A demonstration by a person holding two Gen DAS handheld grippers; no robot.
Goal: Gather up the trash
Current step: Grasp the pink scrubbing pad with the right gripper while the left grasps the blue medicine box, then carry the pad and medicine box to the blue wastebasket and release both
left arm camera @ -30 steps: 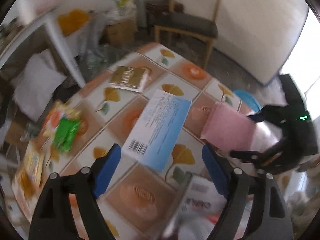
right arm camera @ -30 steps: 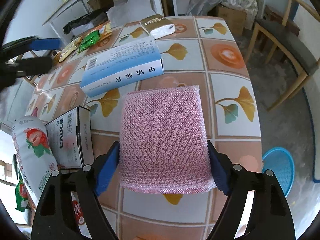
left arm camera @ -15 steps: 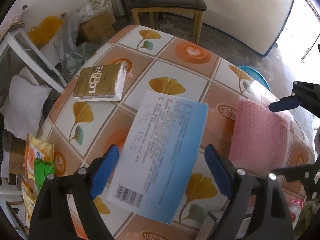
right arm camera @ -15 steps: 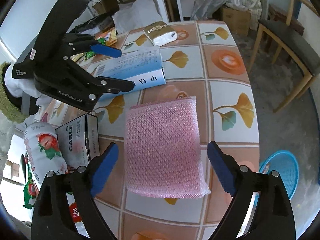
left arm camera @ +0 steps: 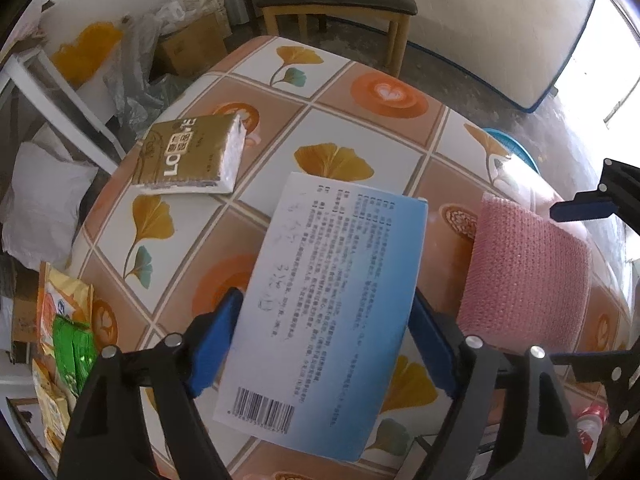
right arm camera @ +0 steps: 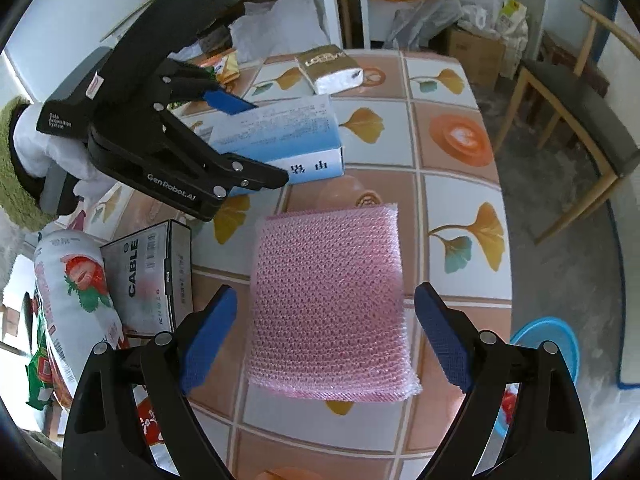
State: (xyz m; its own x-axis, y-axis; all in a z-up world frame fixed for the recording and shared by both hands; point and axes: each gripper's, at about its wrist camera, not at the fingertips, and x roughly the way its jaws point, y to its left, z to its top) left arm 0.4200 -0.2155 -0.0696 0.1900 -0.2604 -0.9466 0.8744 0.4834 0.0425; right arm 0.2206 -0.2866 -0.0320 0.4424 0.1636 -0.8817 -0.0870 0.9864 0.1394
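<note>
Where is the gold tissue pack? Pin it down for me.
The gold tissue pack lies flat on the tiled table, at its far side beyond the blue-and-white box, in the upper left of the left wrist view; it touches neither.

My left claw [right arm camera: 256,142] is a matte black plastic body with white lettering, "GenRobot.AI" along the lower arm and a small "Data Acquisition System" label behind it, plus silver screw heads at the pivots. Both it and my right claw [right arm camera: 324,332] carry blue textured pads [right arm camera: 442,344] on black angular fingers. My hand [right arm camera: 52,152] wears a white glove under a fuzzy green sleeve [right arm camera: 12,176].
</note>
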